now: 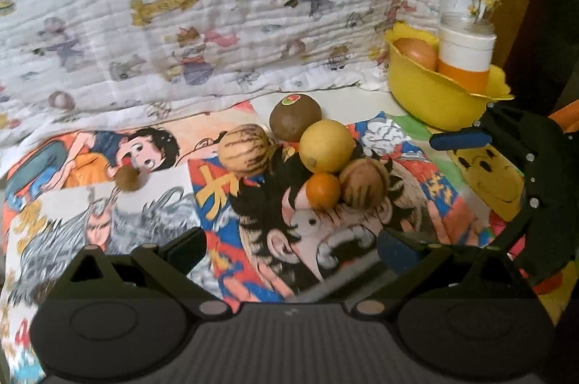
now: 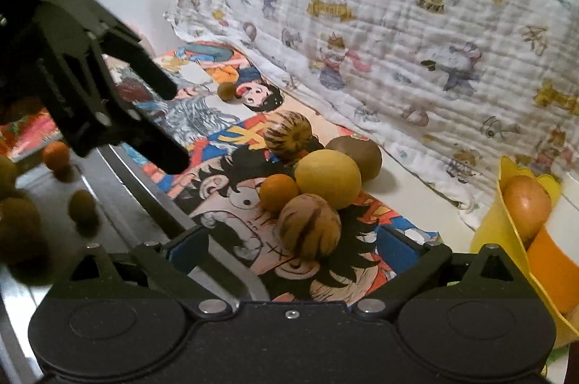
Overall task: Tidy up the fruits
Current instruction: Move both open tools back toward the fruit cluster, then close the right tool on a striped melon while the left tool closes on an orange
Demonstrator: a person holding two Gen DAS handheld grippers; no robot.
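Both claws, the left gripper (image 1: pixel 291 248) and right gripper (image 2: pixel 295 248), are seen released and empty. The near striped tan fruit (image 2: pixel 309 226) is flanked by a small orange citrus (image 2: pixel 278 192) and a round yellow lemon (image 2: pixel 327 177). A scalloped yellow plastic bowl (image 1: pixel 427 94) is seen beside them.

Fruit on the cartoon-print mat (image 1: pixel 108 239): two striped melons (image 1: pixel 244 149) (image 1: pixel 363 183); one yellow lemon (image 1: pixel 326 145); one brown kiwi (image 1: pixel 295 117); one small orange (image 1: pixel 323 190); one small brown fruit (image 1: pixel 127 177) set apart; one yellow bowl (image 1: pixel 427 94) holding one orange-red fruit (image 1: pixel 414 53); one white-and-orange jar (image 1: pixel 465 53).
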